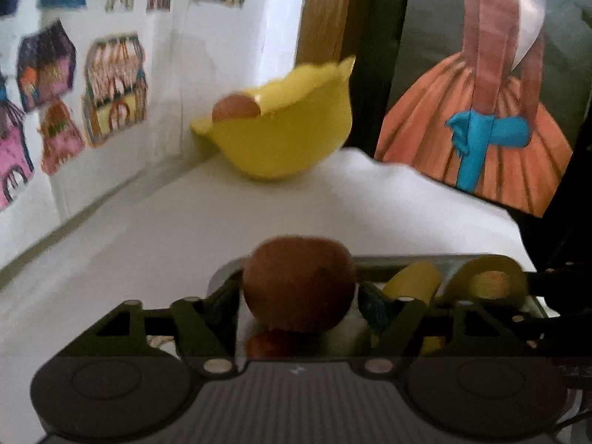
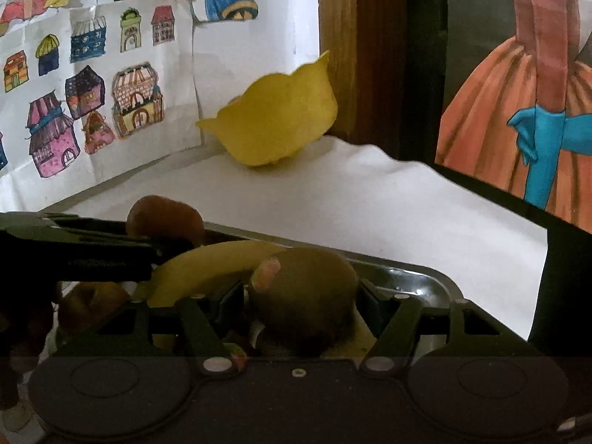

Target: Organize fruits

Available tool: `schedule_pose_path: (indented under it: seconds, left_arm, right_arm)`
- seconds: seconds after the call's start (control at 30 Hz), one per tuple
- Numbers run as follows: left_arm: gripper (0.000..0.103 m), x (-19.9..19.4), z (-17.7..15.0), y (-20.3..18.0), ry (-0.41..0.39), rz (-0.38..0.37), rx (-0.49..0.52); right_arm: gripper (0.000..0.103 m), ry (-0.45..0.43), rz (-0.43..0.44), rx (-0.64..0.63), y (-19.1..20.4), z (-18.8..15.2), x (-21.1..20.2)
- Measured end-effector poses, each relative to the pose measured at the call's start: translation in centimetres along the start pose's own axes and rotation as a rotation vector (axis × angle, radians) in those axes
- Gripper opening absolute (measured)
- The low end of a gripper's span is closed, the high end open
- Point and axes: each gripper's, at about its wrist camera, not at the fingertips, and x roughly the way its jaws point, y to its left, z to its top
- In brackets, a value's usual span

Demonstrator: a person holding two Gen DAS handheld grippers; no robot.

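Note:
My left gripper [image 1: 298, 290] is shut on a round red-brown fruit [image 1: 296, 277], held above the near end of the white table. In the right wrist view the same fruit [image 2: 162, 216] shows at the left, above the tray. My right gripper [image 2: 302, 294] is shut on an olive-brown fruit [image 2: 307, 296] with a pink stub, over the metal tray [image 2: 425, 281]. A banana [image 2: 207, 264] and other fruit pieces [image 1: 488, 281] lie in the tray. The yellow wavy-rimmed bowl [image 1: 285, 137] stands at the far corner with a brown fruit [image 1: 235, 109] in it.
A wall with coloured house drawings [image 2: 92, 96] runs along the left. A wooden post [image 2: 351, 48] and a painting of an orange dress [image 1: 481, 111] stand behind and to the right of the bowl. White tabletop [image 1: 222, 207] lies between tray and bowl.

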Motion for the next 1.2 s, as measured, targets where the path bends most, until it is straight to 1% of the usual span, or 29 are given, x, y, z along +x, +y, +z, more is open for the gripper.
schedule_pose_path:
  seconds: [0.03,0.07,0.1,0.17,0.23,0.3,0.37,0.43,0.5,0.57,0.63,0.67,0.7,0.73,0.77,0.83,0.9,1.0,1.1,1.2]
  left_arm:
    - [0.081,-0.4,0.0,0.0,-0.027,-0.006,0.003]
    - [0.087,-0.8,-0.1,0.0,-0.051,-0.014,0.006]
    - [0.09,-1.2,-0.3,0.0,-0.072,-0.017,0.008]
    - [0.09,-1.8,-0.5,-0.1,-0.103,-0.023,0.015]
    - [0.093,-2.6,-0.9,-0.1,-0.137,-0.023,0.031]
    - [0.1,-3.8,-1.4,-0.2,-0.183,-0.011,0.045]
    - [0.102,-5.1,-1.9,-0.2,-0.234,0.006,0.063]
    - [0.102,-6.7,-2.5,-0.4,-0.271,0.018,0.089]
    - [0.102,-8.8,-3.5,-0.6,-0.295,0.036,0.101]
    - [0.103,-11.6,-5.1,-0.5,-0.324,0.049,0.071]
    - [0.103,-14.5,-6.9,-0.4,-0.338,0.066,0.021]
    - [0.103,-15.9,-7.4,-0.3,-0.32,0.069,-0.011]
    - [0.103,-17.4,-7.8,-0.4,-0.299,0.05,-0.037]
    - [0.103,-19.0,-8.2,-0.3,-0.296,0.027,-0.05]
    - [0.103,-20.4,-8.6,-0.4,-0.305,0.022,-0.053]
    - [0.103,-23.6,-9.8,-0.7,-0.354,0.047,-0.042]
    - [0.103,-26.0,-10.7,-0.7,-0.39,0.054,-0.054]
    - [0.103,-28.6,-11.6,-0.5,-0.39,0.031,-0.069]
    - [0.103,-30.7,-12.7,-0.5,-0.41,0.04,-0.076]
    - [0.103,-32.2,-14.0,-0.6,-0.403,0.029,-0.082]
  right_arm:
    - [0.073,-0.018,0.004,0.012,0.0,-0.3,-0.2]
    - [0.074,-0.029,0.012,0.018,0.0,-0.5,-0.3]
    - [0.076,-0.046,0.017,0.024,0.0,-0.8,-0.5]
    - [0.079,-0.092,0.016,0.015,0.3,-1.3,-0.9]
    - [0.083,-0.14,0.007,-0.001,0.5,-1.8,-1.4]
    - [0.086,-0.189,0.01,-0.01,0.7,-2.4,-2.0]
    - [0.09,-0.245,0.013,-0.021,0.9,-3.0,-2.9]
    - [0.094,-0.305,0.002,-0.023,1.2,-3.9,-4.1]
    - [0.096,-0.356,-0.001,-0.011,1.4,-4.8,-5.6]
    - [0.096,-0.395,-0.018,0.014,1.7,-5.7,-7.9]
    - [0.102,-0.445,-0.055,0.072,2.1,-6.6,-11.2]
    - [0.102,-0.426,-0.056,0.085,2.3,-6.7,-12.3]
    - [0.102,-0.377,-0.041,0.078,2.7,-6.3,-13.5]
    - [0.102,-0.358,-0.02,0.065,3.2,-6.2,-14.9]
    - [0.102,-0.37,-0.011,0.058,3.9,-6.4,-16.4]
    - [0.102,-0.42,-0.009,0.026,5.3,-7.3,-19.7]
    - [0.102,-0.464,-0.026,0.002,6.7,-8.5,-22.4]
    - [0.102,-0.484,-0.023,-0.031,8.4,-10.0,-25.5]
    - [0.102,-0.509,-0.039,-0.036,9.6,-11.5,-28.0]
    - [0.102,-0.521,-0.039,-0.037,10.5,-13.0,-29.9]
